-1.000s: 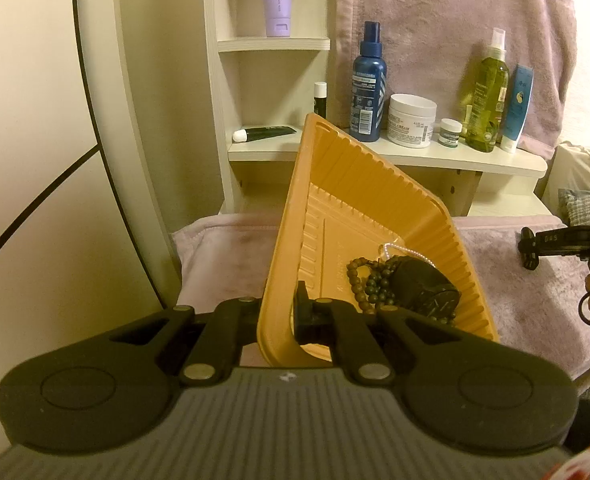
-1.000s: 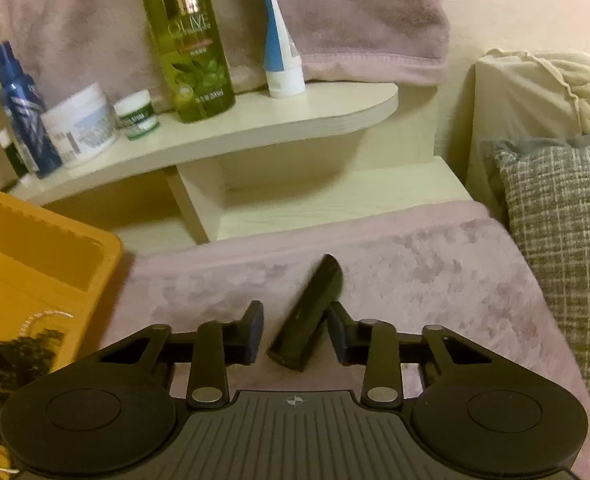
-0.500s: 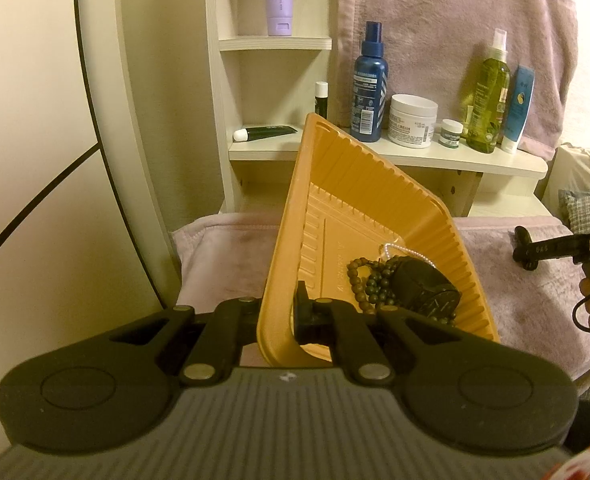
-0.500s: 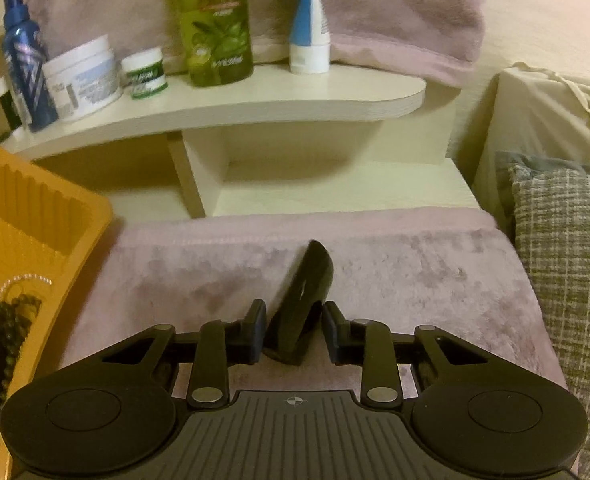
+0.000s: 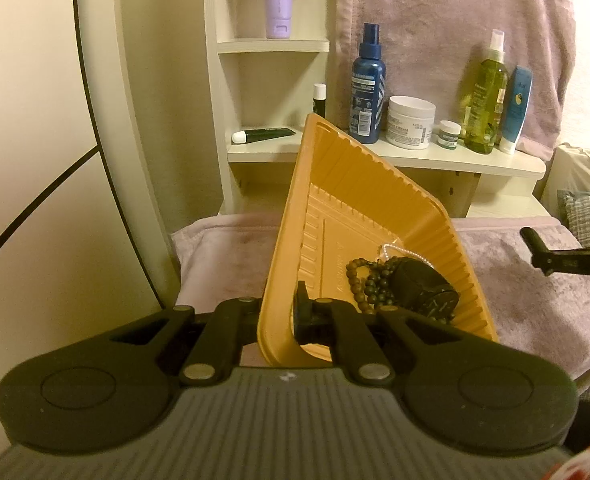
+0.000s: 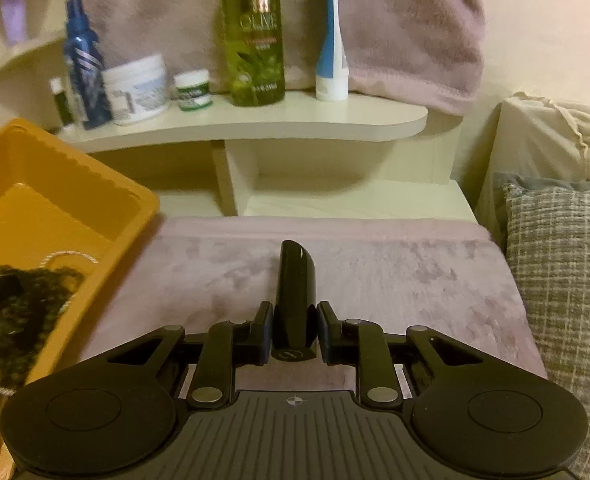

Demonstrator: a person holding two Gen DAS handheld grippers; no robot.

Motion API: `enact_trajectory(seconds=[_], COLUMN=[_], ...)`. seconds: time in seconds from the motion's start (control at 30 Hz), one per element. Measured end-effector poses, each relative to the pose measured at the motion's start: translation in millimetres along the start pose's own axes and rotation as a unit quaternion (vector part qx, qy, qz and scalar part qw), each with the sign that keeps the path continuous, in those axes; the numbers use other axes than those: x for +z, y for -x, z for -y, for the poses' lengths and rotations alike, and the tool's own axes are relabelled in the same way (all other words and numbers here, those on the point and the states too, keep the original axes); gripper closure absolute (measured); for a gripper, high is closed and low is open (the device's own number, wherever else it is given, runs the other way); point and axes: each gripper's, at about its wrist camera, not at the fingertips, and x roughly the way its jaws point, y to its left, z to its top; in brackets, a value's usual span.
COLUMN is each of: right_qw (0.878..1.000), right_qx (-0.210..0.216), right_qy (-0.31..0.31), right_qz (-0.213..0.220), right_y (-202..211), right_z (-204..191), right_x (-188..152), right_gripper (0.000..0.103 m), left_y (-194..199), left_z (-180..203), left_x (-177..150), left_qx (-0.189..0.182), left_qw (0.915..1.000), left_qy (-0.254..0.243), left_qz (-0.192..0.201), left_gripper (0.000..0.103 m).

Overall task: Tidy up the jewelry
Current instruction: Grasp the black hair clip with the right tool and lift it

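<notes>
My left gripper [image 5: 281,312] is shut on the near rim of an orange plastic tray [image 5: 359,200] and holds it tilted. In the tray lie a dark bead bracelet [image 5: 369,286], a thin pale chain [image 5: 393,249] and a dark lump [image 5: 423,290]. My right gripper [image 6: 294,330] is shut on a glossy black stick-shaped case [image 6: 295,280] that points away from me above the pink cloth [image 6: 395,276]. The tray [image 6: 71,184] with its jewelry [image 6: 19,304] shows at the left of the right wrist view. The case tip [image 5: 533,238] shows at the right of the left wrist view.
A cream shelf [image 6: 255,124] behind holds a blue spray bottle [image 5: 367,84], a white jar [image 5: 411,122], a small jar [image 6: 191,89], a green olive bottle [image 6: 255,32] and a blue tube [image 6: 331,40]. A pink towel [image 5: 455,20] hangs above. A checked cushion [image 6: 567,280] lies right.
My right gripper has closed on the black case and turned it from slanted to straight ahead, lifting it off the cloth. The left gripper and tray have stayed put.
</notes>
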Motion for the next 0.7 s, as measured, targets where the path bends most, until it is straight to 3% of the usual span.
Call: enact_trajectory(seconds=[0.33,0.7], right_qw=[0.999,0.991], right_qx=[0.046,0.128], right_qy=[0.002,0.039], right_qz=[0.020,0.026], right_y=[43.7,60.8], right_z=[-8.4,-52.1], right_x=[1.3,20.2], right_gripper=[0.080,0.080], left_y=[1.9,5.7], left_z=[0.6,0.7], left_x=[0.2,0.7], left_qx=[-0.002,-0.007], left_qw=[1.0000,1.0000], left_qy=[-0.001,-0.002], left_qz=[0.003,0.006], left_gripper=[0.097,0.096])
